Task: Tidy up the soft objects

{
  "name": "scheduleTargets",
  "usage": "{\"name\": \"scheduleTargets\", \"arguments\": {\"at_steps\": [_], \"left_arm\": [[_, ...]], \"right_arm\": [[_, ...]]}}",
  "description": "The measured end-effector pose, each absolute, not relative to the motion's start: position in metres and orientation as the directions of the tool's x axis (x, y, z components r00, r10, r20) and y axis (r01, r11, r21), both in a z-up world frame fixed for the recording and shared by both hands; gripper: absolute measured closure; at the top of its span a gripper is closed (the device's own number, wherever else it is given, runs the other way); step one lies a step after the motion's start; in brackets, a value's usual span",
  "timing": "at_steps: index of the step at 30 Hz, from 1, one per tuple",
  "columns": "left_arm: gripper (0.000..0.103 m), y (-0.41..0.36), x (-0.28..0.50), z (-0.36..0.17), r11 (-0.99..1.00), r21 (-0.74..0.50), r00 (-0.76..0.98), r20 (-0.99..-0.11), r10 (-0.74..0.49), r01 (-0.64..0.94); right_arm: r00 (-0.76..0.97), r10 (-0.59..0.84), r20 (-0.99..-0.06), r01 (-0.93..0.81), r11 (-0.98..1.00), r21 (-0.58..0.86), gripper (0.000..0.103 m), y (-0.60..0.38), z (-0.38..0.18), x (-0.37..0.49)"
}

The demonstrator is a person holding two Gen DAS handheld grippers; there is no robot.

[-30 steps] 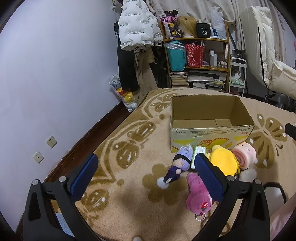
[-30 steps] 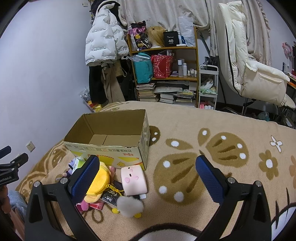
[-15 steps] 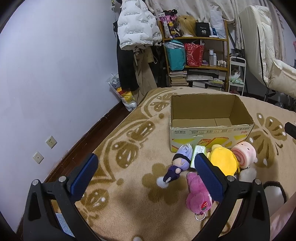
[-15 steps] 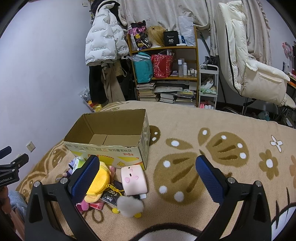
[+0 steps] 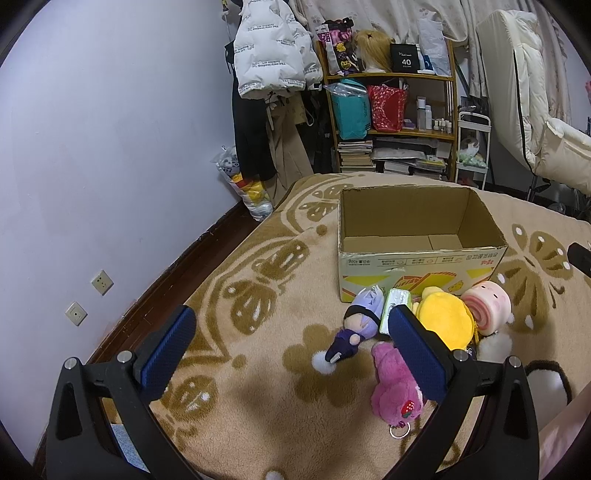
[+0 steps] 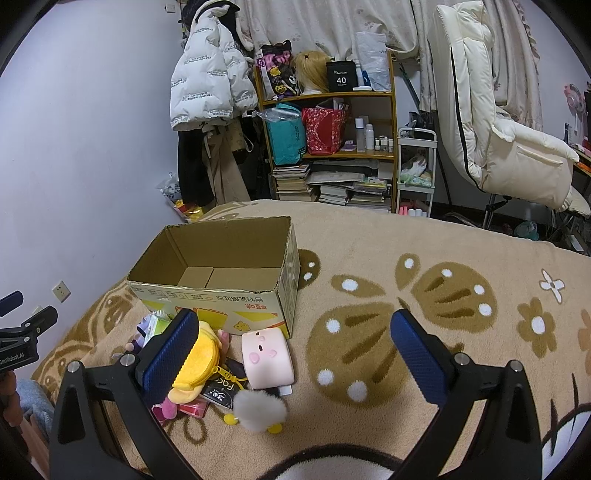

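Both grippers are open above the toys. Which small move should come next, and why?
Probably lower the right gripper onto the pink roll plush. It lies nearest that gripper, clear on top. The cardboard box behind it is empty and open. The left gripper holds nothing either.

Toys (image 5: pixel 439 325) on carpet (image 5: pixel 258 332), just before box (image 5: pixel 417 254)

home bedroom, patterned blanket (image 6: pixel 424 258), hanging puffer jacket (image 6: pixel 210 85), cluttered shelf (image 6: pixel 332 147), curtains (image 6: pixel 332 22)
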State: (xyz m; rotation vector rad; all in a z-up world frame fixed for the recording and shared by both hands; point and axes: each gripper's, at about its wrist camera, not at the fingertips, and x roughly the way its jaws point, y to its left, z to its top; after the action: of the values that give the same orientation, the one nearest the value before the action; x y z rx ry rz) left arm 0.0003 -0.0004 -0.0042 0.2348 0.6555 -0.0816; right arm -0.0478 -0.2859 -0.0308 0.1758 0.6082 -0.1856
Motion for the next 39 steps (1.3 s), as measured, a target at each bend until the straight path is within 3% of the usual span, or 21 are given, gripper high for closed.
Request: {"name": "scheduleTargets", "arguments": {"at_steps": [27, 39], "left_arm": [[0.000, -0.004, -0.004, -0.004, 0.968, 0.196, 0.791, -0.612, -0.004, 0.157], [0.000, -0.002, 0.009, -0.011, 0.968, 0.173, 0.737, -0.675, -0.017, 0.180]], "right_arm": [[0.803, -0.120, -0.583, 0.224, 0.968, 0.110, 0.000, -0.286, -0.032, -0.048], [0.803, -0.135, -0.580, 0.250, 0.960, 0.122, 0.000, -0.286, -0.035, -0.053]]}}
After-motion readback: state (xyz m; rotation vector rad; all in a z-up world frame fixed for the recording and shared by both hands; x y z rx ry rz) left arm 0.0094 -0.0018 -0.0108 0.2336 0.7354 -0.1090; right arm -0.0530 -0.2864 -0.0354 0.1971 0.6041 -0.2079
